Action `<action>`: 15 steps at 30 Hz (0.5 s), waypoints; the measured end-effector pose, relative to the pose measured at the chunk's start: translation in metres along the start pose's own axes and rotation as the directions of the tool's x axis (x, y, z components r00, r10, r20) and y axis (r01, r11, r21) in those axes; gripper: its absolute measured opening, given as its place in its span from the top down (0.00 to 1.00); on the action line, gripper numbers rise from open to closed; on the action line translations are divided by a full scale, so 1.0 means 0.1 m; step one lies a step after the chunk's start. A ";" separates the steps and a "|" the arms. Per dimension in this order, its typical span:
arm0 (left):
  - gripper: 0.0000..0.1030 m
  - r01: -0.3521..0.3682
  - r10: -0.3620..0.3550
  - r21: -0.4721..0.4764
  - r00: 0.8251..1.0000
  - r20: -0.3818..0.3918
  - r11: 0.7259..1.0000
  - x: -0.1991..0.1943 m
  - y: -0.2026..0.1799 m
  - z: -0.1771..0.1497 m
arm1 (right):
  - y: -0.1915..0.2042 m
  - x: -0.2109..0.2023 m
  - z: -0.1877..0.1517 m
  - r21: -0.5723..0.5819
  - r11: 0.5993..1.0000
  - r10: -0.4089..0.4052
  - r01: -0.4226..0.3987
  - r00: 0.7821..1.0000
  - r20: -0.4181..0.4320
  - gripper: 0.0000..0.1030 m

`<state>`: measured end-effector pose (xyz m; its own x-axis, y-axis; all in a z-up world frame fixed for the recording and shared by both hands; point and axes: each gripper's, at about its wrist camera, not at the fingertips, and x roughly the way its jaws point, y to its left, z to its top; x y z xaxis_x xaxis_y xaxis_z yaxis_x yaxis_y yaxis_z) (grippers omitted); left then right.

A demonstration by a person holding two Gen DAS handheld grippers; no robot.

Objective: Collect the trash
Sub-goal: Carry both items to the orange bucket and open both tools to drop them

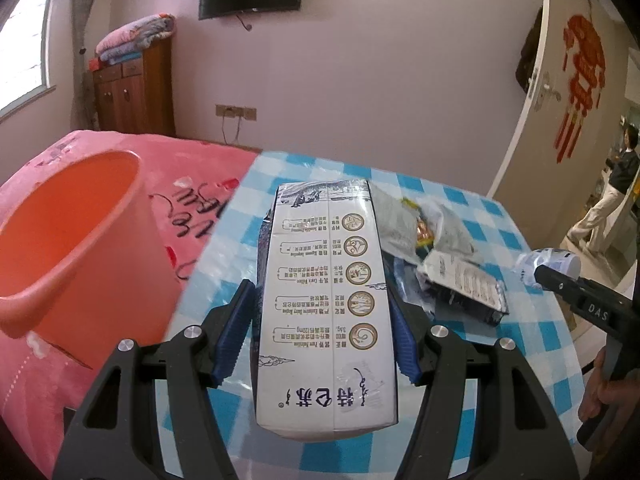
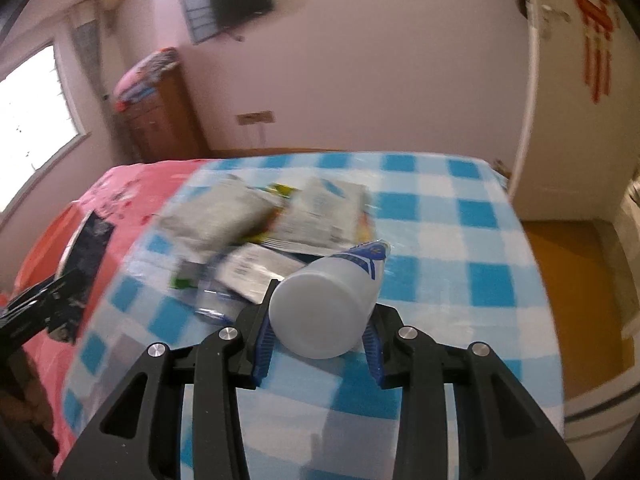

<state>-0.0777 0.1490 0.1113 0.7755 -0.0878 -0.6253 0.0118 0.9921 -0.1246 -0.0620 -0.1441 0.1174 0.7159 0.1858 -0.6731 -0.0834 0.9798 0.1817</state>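
My left gripper (image 1: pixel 324 320) fingers (image 1: pixel 236 332) clamped on milk carton (image 1: pixel 326 300) lengthwise, above desk (image 1: pixel 520 364) left edge, beside orange bin (image 1: pixel 76 240), my right gripper (image 2: pixel 318 334) fingers (image 2: pixel 264 344) closed on white bottle (image 2: pixel 324 312), wrappers (image 2: pixel 256 220) behind.

Between my ribbed blue rubber pads (image 1: pixel 236 332): glossy white printed cardboard milk carton (image 1: pixel 326 312). Also: matt translucent white plastic bottle (image 2: pixel 324 312); smooth orange plastic bin (image 1: pixel 76 232); shiny blue-checked plastic tablecloth (image 2: pixel 460 240); crinkled foil wrappers (image 1: pixel 424 228).

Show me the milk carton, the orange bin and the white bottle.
milk carton (image 1: pixel 326 300): left wrist view, printed side panel.
orange bin (image 1: pixel 86 236): left wrist view, inner wall.
white bottle (image 2: pixel 320 312): right wrist view, flat base.
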 end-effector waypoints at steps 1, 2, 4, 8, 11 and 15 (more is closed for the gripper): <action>0.38 -0.005 0.006 -0.007 1.000 0.010 1.000 -0.04 0.03 0.02 | 0.13 -0.02 0.05 -0.017 0.999 0.033 -0.033 0.999 0.003 0.63; 0.38 -0.012 0.012 -0.017 1.000 0.024 1.000 -0.09 0.09 0.05 | 0.22 -0.04 0.08 -0.030 0.998 0.055 -0.055 0.998 0.005 0.63; 0.38 -0.024 0.025 -0.035 0.998 0.049 0.999 -0.18 0.20 0.11 | 0.50 -0.07 0.19 -0.074 0.991 0.115 -0.114 0.993 0.011 0.63; 0.38 -0.069 0.078 -0.086 0.992 0.102 0.994 -0.40 0.49 0.23 | 1.04 -0.09 0.40 -0.151 0.961 0.236 -0.233 0.972 0.004 0.63; 0.38 -0.120 0.138 -0.136 0.982 0.129 0.983 -0.54 0.79 0.29 | 1.53 -0.03 0.57 -0.207 0.917 0.343 -0.340 0.939 -0.021 0.63; 0.38 -0.201 0.229 -0.202 0.965 0.125 0.959 -0.60 1.24 0.34 | 2.13 0.09 0.71 -0.264 0.851 0.453 -0.453 0.889 -0.066 0.63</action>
<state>-0.1014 0.2803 0.1597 0.8304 0.1533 -0.5356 -0.2718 0.9507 -0.1492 -0.0245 0.0613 0.2009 0.5531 0.6141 -0.5630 -0.5785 0.7694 0.2709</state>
